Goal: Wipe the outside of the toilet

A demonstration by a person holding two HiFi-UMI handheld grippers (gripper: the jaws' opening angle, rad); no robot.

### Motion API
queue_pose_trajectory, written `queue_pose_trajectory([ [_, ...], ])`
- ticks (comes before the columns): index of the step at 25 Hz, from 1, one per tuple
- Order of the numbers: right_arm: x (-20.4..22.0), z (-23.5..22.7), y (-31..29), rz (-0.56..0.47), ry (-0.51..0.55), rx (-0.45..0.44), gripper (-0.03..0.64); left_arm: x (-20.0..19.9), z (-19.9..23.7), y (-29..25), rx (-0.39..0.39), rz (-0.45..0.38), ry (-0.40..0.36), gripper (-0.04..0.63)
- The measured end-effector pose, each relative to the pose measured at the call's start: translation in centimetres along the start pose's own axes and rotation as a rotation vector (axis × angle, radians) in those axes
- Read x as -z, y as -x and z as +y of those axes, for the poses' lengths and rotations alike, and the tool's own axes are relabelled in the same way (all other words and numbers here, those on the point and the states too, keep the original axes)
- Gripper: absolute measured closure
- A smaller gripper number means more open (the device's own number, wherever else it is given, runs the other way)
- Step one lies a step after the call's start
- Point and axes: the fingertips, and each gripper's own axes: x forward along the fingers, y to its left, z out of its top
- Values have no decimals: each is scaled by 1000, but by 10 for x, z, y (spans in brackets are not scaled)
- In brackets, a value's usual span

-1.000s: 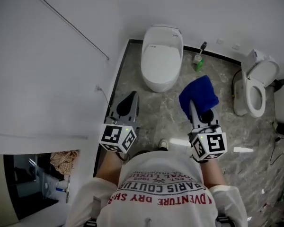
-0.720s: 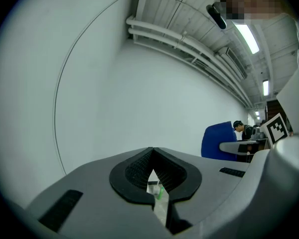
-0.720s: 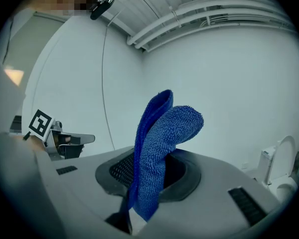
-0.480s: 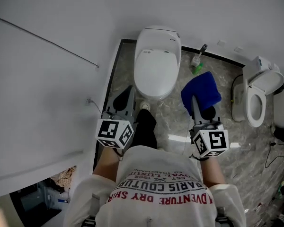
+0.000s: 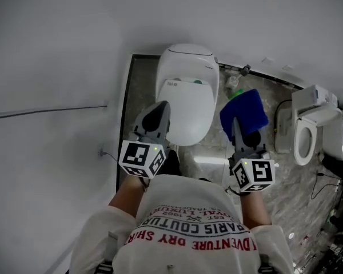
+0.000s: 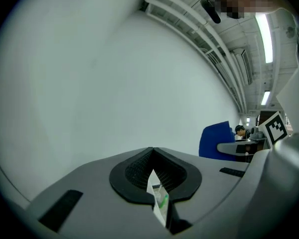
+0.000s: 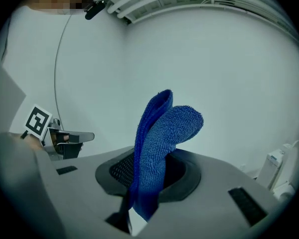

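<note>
Holding two grippers, you stand facing one white toilet (image 5: 186,96) with its lid down, set against the wall. Your left gripper (image 5: 160,110) shows over the near left side of the lid, with its jaws pressed together on nothing. Your right gripper (image 5: 238,125) pinches one blue microfibre cloth (image 5: 244,112), which is folded and stands up from the jaws, just right of the toilet over the marbled floor (image 5: 217,141). A second toilet (image 5: 306,136), lid raised, stands further right, well apart.
</note>
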Motion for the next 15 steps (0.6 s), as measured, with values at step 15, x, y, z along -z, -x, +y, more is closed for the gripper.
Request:
queue_pose_trajectory([
  [15,54,-49,-280,187,159,-115,531,38,139,-162,-181,83,13,589],
])
